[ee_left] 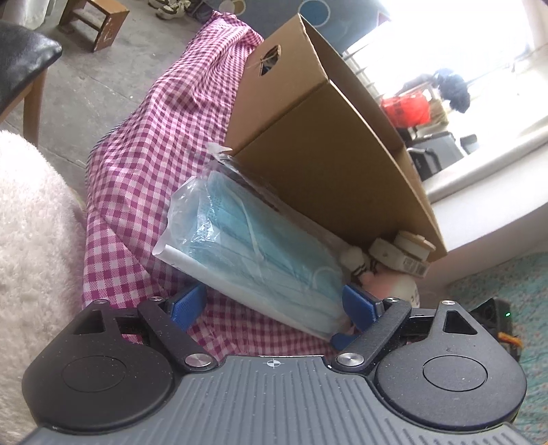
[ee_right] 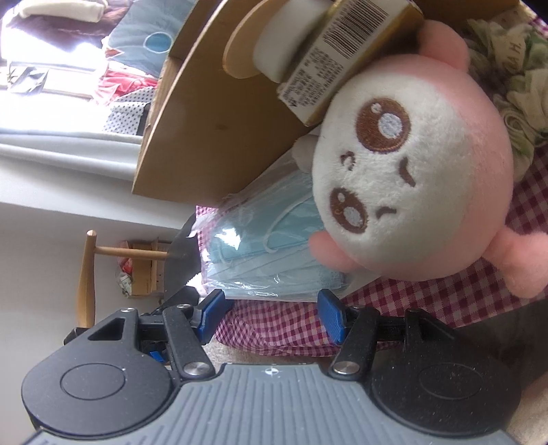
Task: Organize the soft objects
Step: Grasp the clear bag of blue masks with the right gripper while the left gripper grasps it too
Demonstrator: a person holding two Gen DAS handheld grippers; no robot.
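Note:
A clear-wrapped pack of blue face masks (ee_left: 260, 246) lies on the pink gingham cloth (ee_left: 144, 164), against a brown cardboard box (ee_left: 325, 137). My left gripper (ee_left: 272, 306) is open around the pack's near end. Its right pad touches the wrap and cloth shows beside the left pad. A round pink and white plush toy (ee_right: 404, 178) rests beside the pack (ee_right: 270, 246), with a barcoded roll (ee_right: 342, 51) on it. The right gripper (ee_right: 272, 313) stands open just short of the pack's edge, only gingham (ee_right: 274, 325) between its pads. Plush (ee_left: 387, 284) and roll (ee_left: 400, 251) peek out behind the pack.
The box (ee_right: 212, 119) fills the space behind the pack. A fluffy pale fabric (ee_left: 30, 239) bulges at the left, with a black-seated chair (ee_left: 20, 58) and a wooden stool (ee_left: 99, 24) on the floor beyond. Floral cloth (ee_right: 513, 85) lies past the plush. Wooden legs (ee_right: 85, 274) stand nearby.

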